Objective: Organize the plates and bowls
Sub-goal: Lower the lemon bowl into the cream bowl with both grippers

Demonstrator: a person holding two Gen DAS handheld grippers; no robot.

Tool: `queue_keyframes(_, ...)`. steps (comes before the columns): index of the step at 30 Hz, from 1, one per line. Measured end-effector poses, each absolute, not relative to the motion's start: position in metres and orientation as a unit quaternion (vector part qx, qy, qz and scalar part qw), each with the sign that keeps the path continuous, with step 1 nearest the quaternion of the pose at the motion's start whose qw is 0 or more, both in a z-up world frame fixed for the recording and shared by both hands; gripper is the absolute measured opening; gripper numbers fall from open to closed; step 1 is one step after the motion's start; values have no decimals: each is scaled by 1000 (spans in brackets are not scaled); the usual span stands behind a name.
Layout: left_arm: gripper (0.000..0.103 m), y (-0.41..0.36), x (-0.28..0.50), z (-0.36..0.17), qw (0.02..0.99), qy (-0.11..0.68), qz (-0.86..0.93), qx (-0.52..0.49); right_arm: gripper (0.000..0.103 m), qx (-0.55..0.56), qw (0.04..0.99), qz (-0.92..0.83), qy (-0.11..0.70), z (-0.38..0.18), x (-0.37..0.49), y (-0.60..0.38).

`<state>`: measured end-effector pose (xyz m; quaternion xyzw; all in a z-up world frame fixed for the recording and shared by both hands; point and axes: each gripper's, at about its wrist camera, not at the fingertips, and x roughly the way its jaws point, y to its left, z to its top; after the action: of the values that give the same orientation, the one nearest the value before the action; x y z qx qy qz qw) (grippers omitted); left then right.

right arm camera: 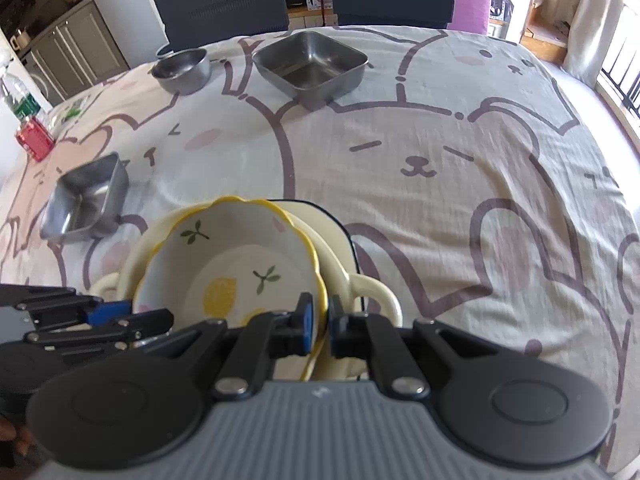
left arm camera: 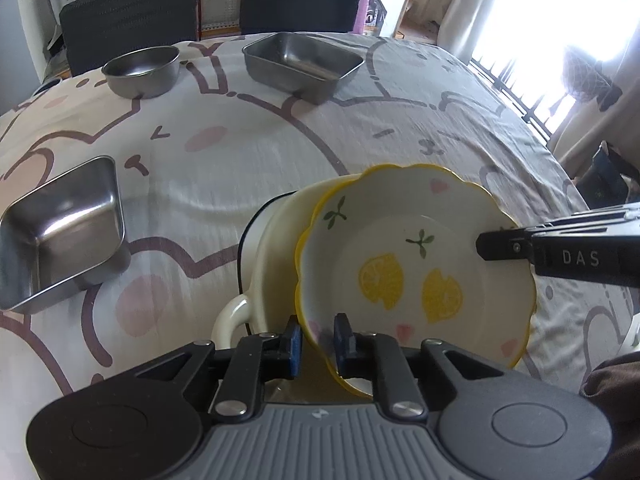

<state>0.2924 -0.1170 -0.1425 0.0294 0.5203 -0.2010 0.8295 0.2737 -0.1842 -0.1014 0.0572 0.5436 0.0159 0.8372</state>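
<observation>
I have the lemon-print bowl [left arm camera: 416, 264] low in the frame, sitting tilted inside the cream handled dish [left arm camera: 276, 248]. My right gripper [right arm camera: 318, 330] pinches its rim; my left gripper [left arm camera: 318, 346] straddles the near rim, pads slack, not pressing. If the right lets go unevenly, I judge the bowl could clatter or chip. The bear-print tablecloth [left arm camera: 248, 160] is soft and wrinkled; steel trays [left arm camera: 60, 232] sit left and upper centre, with chairs [left arm camera: 128, 12] behind and a bright window at right.

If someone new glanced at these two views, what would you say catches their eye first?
Probably the lemon-painted bowl with its yellow scalloped rim, nested tilted in a cream handled dish at the near table edge, the left gripper and the right gripper each at its rim. Behind it, three steel containers sit on a cartoon-bear tablecloth.
</observation>
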Motion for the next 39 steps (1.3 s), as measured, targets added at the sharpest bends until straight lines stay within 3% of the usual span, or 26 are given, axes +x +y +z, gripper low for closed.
queue_keyframes(39, 18, -97, 293, -127, 824, 520, -223, 6, 11, 57, 817, 35, 573, -116, 282, -188)
